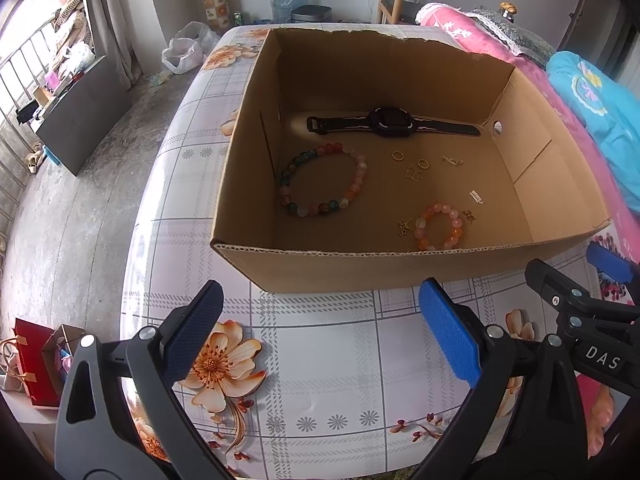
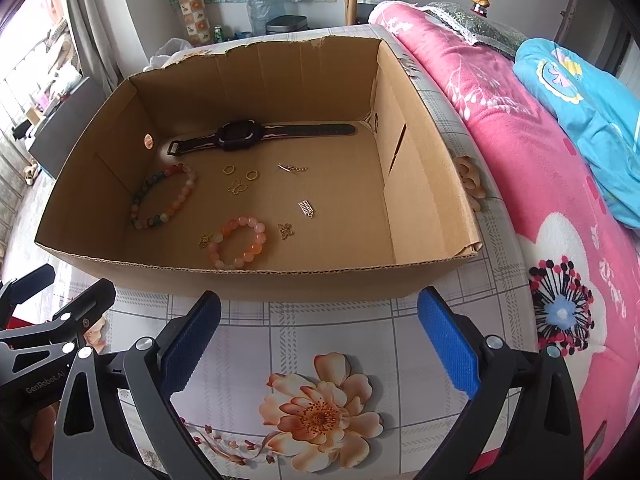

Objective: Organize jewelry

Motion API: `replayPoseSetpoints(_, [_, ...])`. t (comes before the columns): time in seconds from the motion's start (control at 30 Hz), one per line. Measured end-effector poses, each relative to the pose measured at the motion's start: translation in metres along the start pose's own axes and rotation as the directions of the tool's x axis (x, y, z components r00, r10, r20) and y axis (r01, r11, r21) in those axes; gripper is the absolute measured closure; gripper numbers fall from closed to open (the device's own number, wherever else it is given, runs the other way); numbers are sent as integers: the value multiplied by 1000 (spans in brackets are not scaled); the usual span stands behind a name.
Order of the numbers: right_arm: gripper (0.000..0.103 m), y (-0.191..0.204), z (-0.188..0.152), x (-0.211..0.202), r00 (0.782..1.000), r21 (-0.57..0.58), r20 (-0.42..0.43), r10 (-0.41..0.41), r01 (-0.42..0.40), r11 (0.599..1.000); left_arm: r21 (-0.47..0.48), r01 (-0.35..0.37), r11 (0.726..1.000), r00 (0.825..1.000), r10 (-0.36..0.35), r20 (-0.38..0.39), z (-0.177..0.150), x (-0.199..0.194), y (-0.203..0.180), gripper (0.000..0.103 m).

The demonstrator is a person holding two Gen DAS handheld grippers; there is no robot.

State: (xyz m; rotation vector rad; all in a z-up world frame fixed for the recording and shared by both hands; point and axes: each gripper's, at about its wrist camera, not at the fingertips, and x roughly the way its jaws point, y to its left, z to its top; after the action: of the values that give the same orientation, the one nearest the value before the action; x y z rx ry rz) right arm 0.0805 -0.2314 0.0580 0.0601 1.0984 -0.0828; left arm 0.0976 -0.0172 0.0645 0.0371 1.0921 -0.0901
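An open cardboard box (image 1: 256, 268) (image 2: 280, 284) stands on the flowered table. Inside lie a black watch (image 1: 390, 122) (image 2: 240, 135) at the back, a large multicoloured bead bracelet (image 1: 322, 178) (image 2: 162, 196), a small orange-pink bead bracelet (image 1: 440, 226) (image 2: 238, 242), gold rings (image 1: 398, 155) (image 2: 229, 169), a butterfly charm (image 1: 414, 173) (image 2: 238, 187) and other small gold and silver pieces. My left gripper (image 1: 320, 332) is open in front of the box, nothing between its fingers. My right gripper (image 2: 320, 336) is open beside it, also empty.
A pink floral quilt (image 2: 520, 128) and a blue blanket (image 2: 580, 100) lie on the bed to the right. The table edge drops to a concrete floor (image 1: 80, 208) on the left. A red bag (image 1: 34, 364) sits on the floor at lower left.
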Motion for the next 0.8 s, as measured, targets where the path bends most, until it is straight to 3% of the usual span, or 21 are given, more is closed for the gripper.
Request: replayPoseSetpoints(0.8, [7, -2, 1, 1, 1000, 39, -13, 19, -19, 999, -9, 4, 1000, 1000, -4, -5, 2, 1, 3, 8])
